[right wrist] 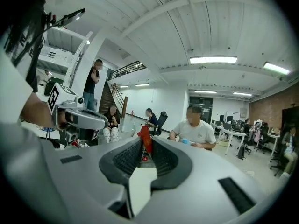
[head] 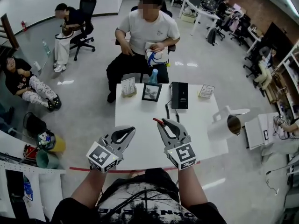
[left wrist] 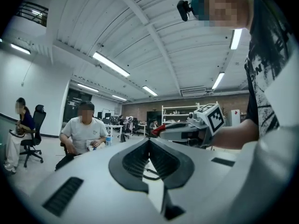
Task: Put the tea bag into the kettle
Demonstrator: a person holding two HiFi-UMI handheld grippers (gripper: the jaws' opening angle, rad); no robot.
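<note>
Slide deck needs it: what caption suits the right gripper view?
Right gripper, jaws shut on a red tea bag, facing a seated person.

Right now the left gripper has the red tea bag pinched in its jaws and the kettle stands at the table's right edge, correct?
No. The red tea bag is pinched in the right gripper, as the right gripper view shows. The left gripper is shut and empty. The kettle does stand at the table's right edge.
</note>
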